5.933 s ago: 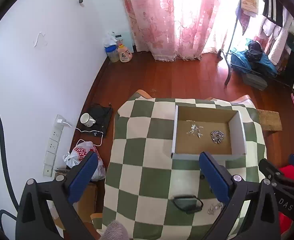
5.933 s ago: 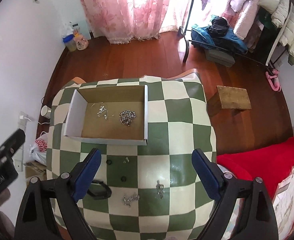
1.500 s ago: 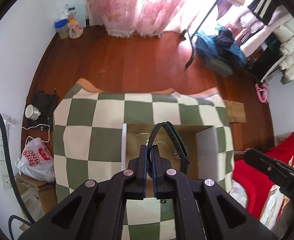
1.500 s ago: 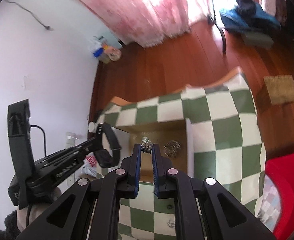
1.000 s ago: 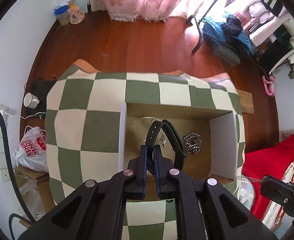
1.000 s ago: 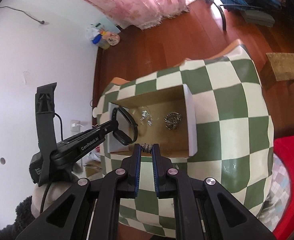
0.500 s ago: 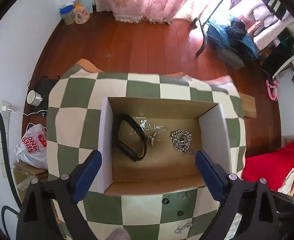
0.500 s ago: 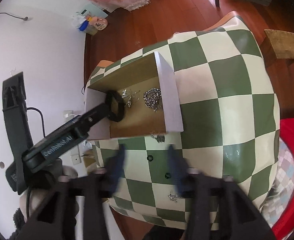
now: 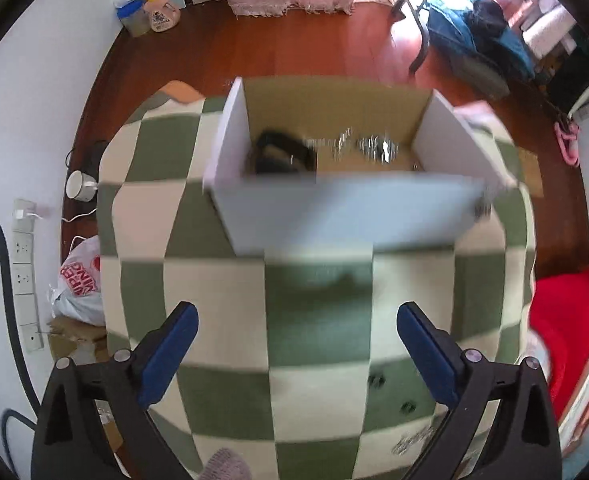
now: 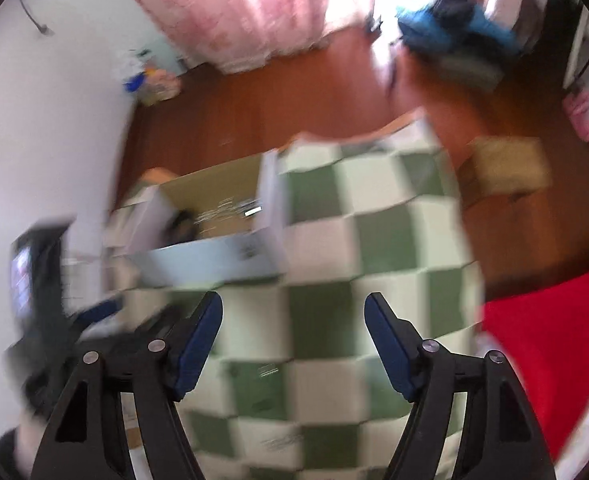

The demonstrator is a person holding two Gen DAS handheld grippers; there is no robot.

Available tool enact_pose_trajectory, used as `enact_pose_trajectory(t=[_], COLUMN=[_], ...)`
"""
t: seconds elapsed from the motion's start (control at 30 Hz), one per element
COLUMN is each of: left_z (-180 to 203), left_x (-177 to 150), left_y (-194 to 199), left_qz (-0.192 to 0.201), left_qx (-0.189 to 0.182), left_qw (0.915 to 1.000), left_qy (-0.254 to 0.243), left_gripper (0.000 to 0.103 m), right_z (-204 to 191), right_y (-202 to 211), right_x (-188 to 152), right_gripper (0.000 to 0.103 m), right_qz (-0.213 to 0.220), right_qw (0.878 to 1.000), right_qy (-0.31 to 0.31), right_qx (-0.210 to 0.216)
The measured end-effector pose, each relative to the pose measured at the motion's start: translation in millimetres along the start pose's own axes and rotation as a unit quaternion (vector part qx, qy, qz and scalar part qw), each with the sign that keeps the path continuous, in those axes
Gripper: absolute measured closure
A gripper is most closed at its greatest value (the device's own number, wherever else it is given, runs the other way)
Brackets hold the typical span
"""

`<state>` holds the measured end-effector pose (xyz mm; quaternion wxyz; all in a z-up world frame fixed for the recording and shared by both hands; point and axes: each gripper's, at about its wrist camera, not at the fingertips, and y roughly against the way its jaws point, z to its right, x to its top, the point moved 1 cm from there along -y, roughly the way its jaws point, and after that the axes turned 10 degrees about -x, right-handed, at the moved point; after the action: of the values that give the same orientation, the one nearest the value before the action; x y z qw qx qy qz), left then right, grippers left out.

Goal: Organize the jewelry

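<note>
Partly done — black band [image 9: 280, 152] and silver chains [image 9: 368, 147] already in the cardboard box [image 9: 346, 212]; small pieces [image 9: 412, 442] left on the checkered cloth [image 9: 314, 320]. Left gripper [image 9: 298, 344] and right gripper [image 10: 293, 340] both opening — nothing between the jaws, nothing touched.

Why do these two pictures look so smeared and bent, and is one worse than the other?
Right wrist view: heavy motion blur smears the cardboard box and checkered cloth; the curtain glares white. Left wrist view: milder blur, so the black band in the box stays readable. Both fisheye lenses bend straight edges.
</note>
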<state>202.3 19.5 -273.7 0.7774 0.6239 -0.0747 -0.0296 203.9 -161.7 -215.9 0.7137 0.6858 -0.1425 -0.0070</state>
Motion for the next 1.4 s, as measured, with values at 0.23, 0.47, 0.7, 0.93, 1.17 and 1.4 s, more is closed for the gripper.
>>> enact_pose_trajectory(t=[0.23, 0.47, 0.7, 0.93, 1.17, 1.4], left_z=[-1, -21, -63, -62, -39, -25], left_x=[21, 86, 103, 90, 49, -10], left_y=[83, 55, -4, -35, -10, -3], left_qz=[0.101, 0.087, -0.001, -0.06, -0.028, -0.03], left_qx=[0.021, 0.065, -0.02, -0.056, -0.043, -0.042], left_qw=[0.9943, 0.9936, 0.9947, 0.9926, 0.9974, 0.9971], left_qy=[0.027, 0.03, 0.101, 0.09, 0.051, 0.055], left_gripper=[0.001, 0.001, 0.006, 0.095, 0.096, 0.096], right_z=[5, -23, -45, -43, -39, -21], right_y=[15, -1, -84, -134, -98, -66], right_x=[16, 57, 82, 73, 47, -13], right_gripper=[0.025, 0.024, 0.048, 0.083, 0.087, 0.09], right_qz=[0.062, 0.036, -0.126, -0.209, -0.158, -0.137], right_qw=[0.995, 0.997, 0.991, 0.975, 0.986, 0.989], right_qy=[0.032, 0.05, 0.02, -0.006, 0.031, 0.047], right_qx=[-0.075, -0.045, 0.047, 0.074, 0.045, 0.022])
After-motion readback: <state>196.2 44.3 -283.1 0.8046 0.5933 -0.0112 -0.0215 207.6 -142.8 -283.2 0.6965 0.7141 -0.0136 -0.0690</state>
